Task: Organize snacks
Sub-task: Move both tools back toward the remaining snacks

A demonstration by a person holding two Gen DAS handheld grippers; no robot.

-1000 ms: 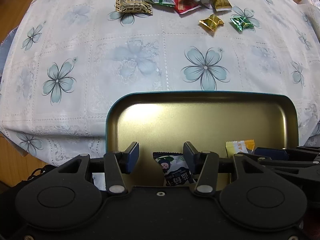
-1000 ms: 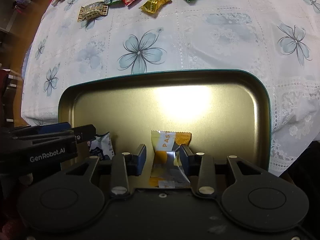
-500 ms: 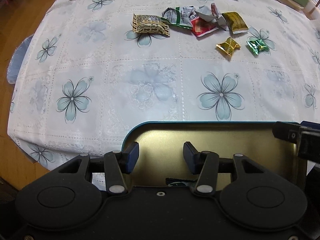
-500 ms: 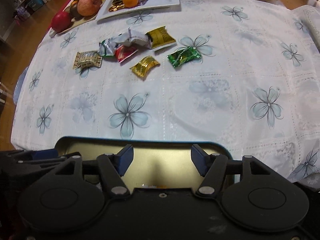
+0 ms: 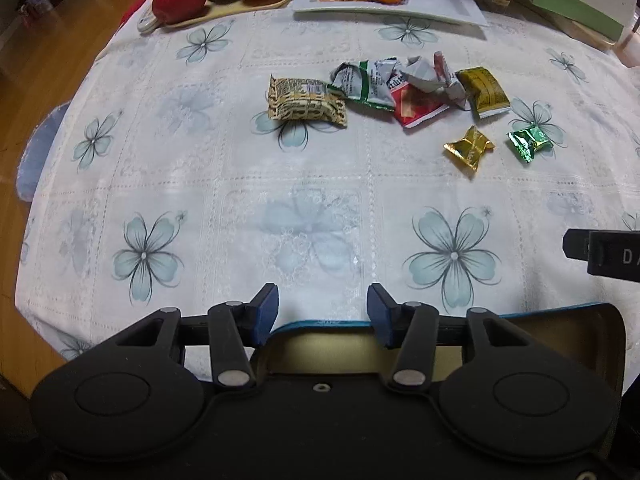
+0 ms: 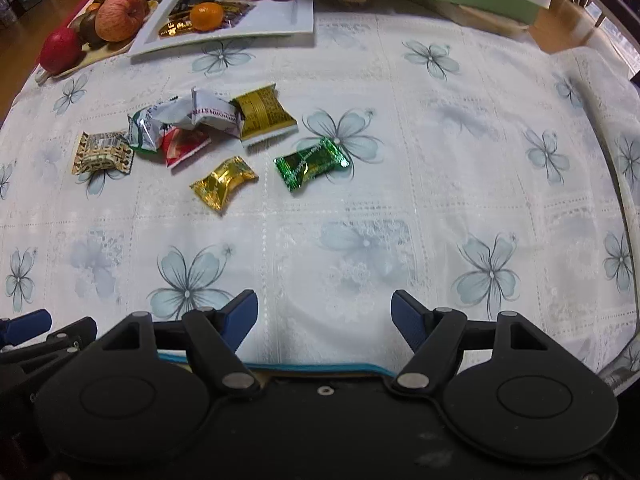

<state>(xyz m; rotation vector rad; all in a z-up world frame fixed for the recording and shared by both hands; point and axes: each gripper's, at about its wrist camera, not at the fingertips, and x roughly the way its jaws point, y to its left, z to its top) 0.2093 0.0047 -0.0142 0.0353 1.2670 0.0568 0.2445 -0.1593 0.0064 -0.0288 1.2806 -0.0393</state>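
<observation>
Now both grippers sit between picks: the left gripper (image 5: 322, 306) has its jaws apart and empty, the right gripper (image 6: 324, 312) is opening on nothing. Loose snacks (image 6: 224, 180) lie upper left in the right view. Next comes a reach to one wrapper. Only the left view shows the tin tray's (image 5: 560, 322) gold interior, probably holding sweets already.

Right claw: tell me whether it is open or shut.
Open. The right claw has its jaws opening and spread wide, with only bare tablecloth between the blue pads and no snack held.
</observation>
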